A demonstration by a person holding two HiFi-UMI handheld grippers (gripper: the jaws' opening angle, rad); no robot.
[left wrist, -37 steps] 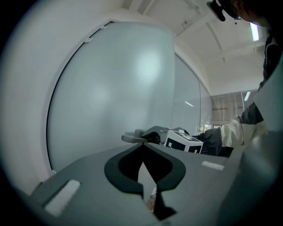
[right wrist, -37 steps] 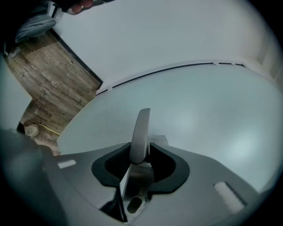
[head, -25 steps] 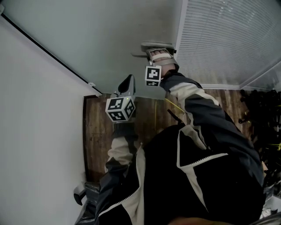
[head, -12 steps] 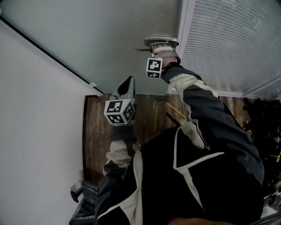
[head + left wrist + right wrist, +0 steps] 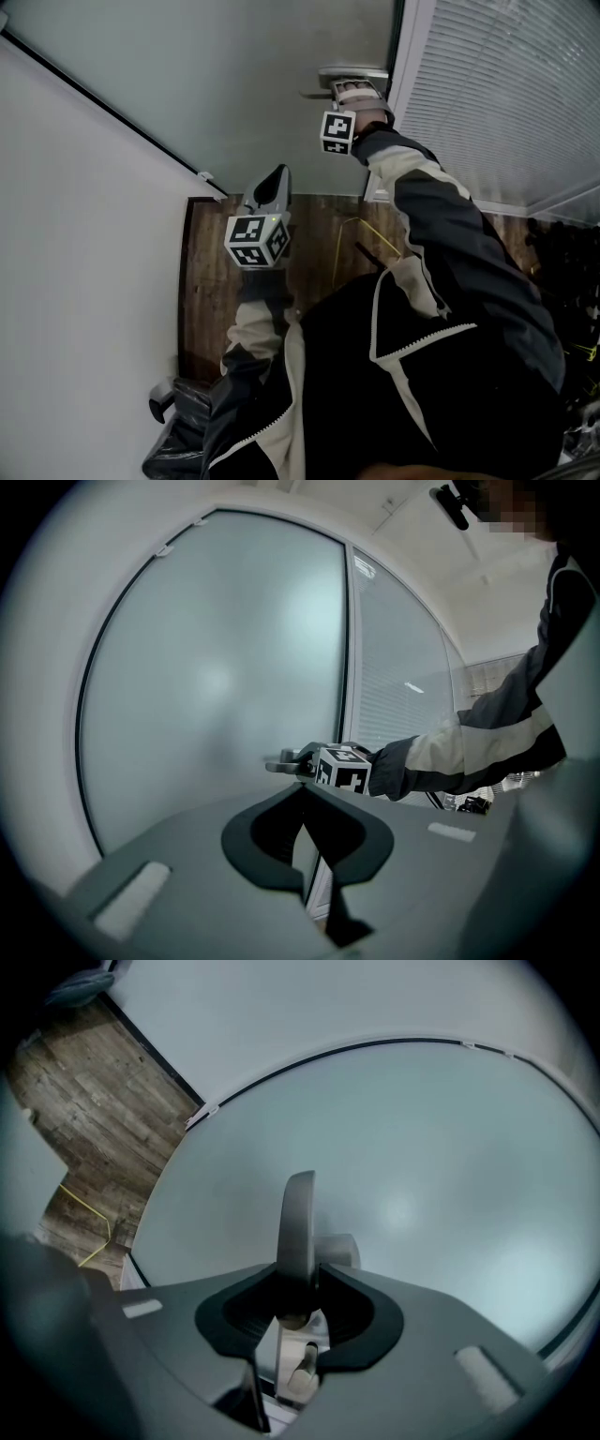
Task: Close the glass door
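Observation:
The frosted glass door (image 5: 234, 84) fills the upper head view, and its metal lever handle (image 5: 352, 77) sits near the door's right edge. My right gripper (image 5: 349, 91) is shut on that handle. In the right gripper view the lever (image 5: 298, 1222) stands upright between the jaws of the right gripper (image 5: 300, 1283), against the glass door (image 5: 422, 1185). My left gripper (image 5: 272, 185) hangs lower, apart from the door, shut with nothing in it. In the left gripper view the jaws of the left gripper (image 5: 302, 799) meet in a thin line, and beyond them the right gripper (image 5: 298, 759) holds the handle (image 5: 279, 763).
A fixed glass panel with white blinds (image 5: 506, 94) stands right of the door, behind a white frame post (image 5: 405, 84). A white wall (image 5: 75, 281) runs along the left. On the wooden floor (image 5: 211, 281) lie a yellow cable (image 5: 342, 244) and a dark bag (image 5: 178, 431).
In the head view my right gripper and the handle have shifted to the right, and the door edge has come closer to the panel with blinds. The left gripper has hardly moved.

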